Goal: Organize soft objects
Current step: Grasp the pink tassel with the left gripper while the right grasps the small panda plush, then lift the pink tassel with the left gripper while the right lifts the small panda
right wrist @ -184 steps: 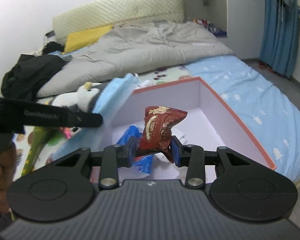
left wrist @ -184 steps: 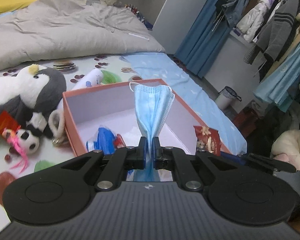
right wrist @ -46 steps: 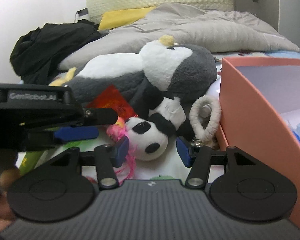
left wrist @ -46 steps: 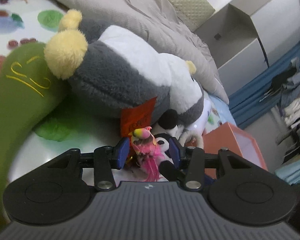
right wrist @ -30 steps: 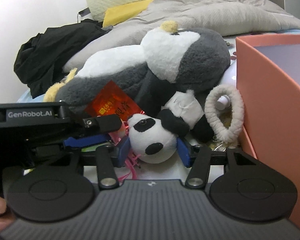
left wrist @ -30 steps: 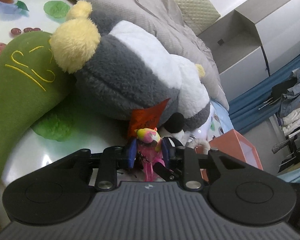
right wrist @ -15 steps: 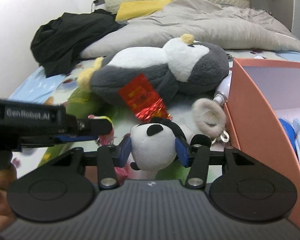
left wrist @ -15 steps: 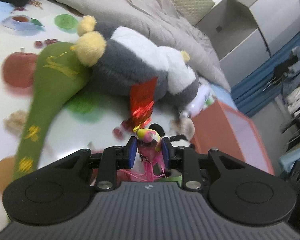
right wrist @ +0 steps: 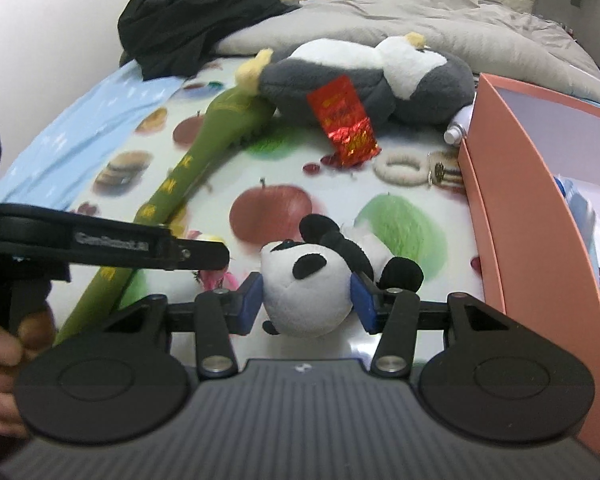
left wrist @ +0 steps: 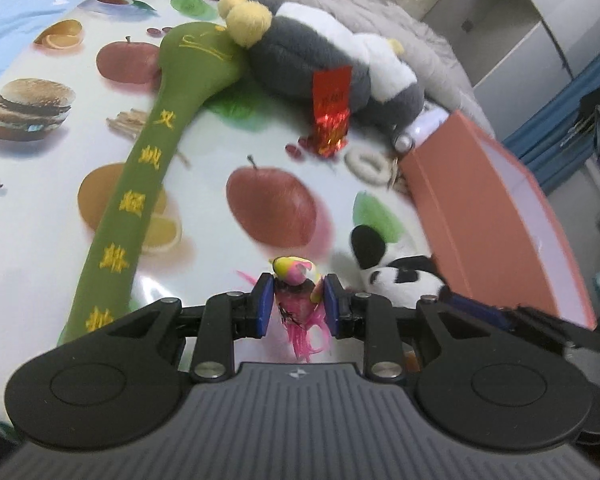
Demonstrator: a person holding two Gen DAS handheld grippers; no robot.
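- While both claws hang above the fruit-print sheet (left wrist: 40,208) on the bed, we list what we see.
- Left claw (left wrist: 294,306): clamped on a small pink feathered toy (left wrist: 298,300), yellow-pink head above the pads, feathers trailing below.
- Right claw (right wrist: 306,300): its blue pads press the white head of a small panda plush (right wrist: 312,280), which we count as gripped; black ears and limbs stick out to the right.
- We note the two claws side by side, the left one's black finger crossing the right wrist view beside the panda.
- Orange box (right wrist: 532,216): open-topped, at the right, just beside the panda; blue and white items inside, unclear.
- Large grey-and-white plush (right wrist: 380,76): lying on the sheet farther back, red tag (right wrist: 342,116) on it.
- Long green plush (left wrist: 156,152) with yellow embroidered characters: lying on the sheet, its wide end touching the grey plush.
- Fuzzy white ring (right wrist: 400,170): flat on the sheet, between red tag and box.
- Black garment (right wrist: 188,20) and grey duvet (right wrist: 440,12): at the back.
- Person's fingers (right wrist: 0,352): at the left edge of the right wrist view.
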